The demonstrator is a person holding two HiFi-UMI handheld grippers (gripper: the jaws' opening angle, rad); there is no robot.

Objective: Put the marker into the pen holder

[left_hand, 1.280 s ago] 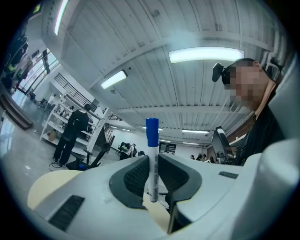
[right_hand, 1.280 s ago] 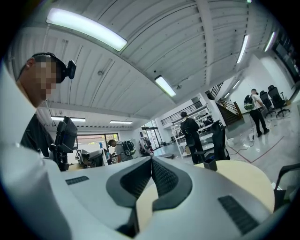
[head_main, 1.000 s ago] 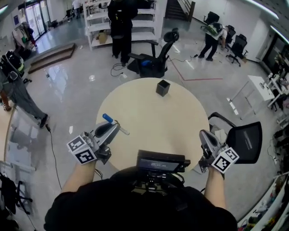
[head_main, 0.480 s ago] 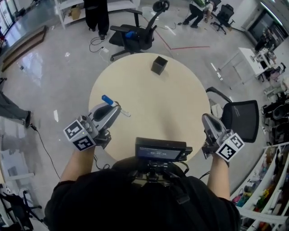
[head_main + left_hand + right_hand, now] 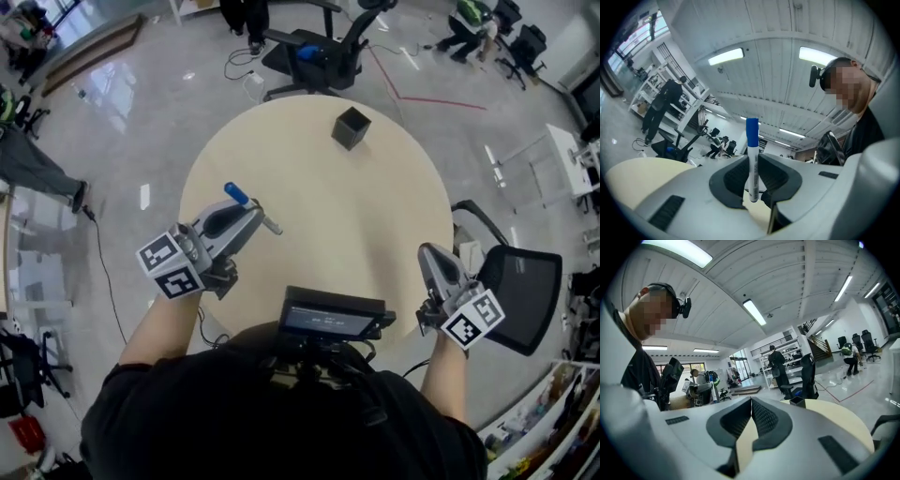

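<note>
Left of centre, the left gripper [image 5: 249, 218] clamps a blue-capped marker [image 5: 752, 164], likely light, rigid and slick, mid-barrel; the pen holder [image 5: 351, 127] stands well apart, top centre; the right gripper [image 5: 431, 253] is closed, empty.

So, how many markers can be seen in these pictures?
1. The marker is gripped between the jaws of the left gripper, above the left side of the table. The inside of the pen holder is too dark to check.

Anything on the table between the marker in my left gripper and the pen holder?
Nothing: the head view shows only bare table between the marker and the pen holder.
</note>
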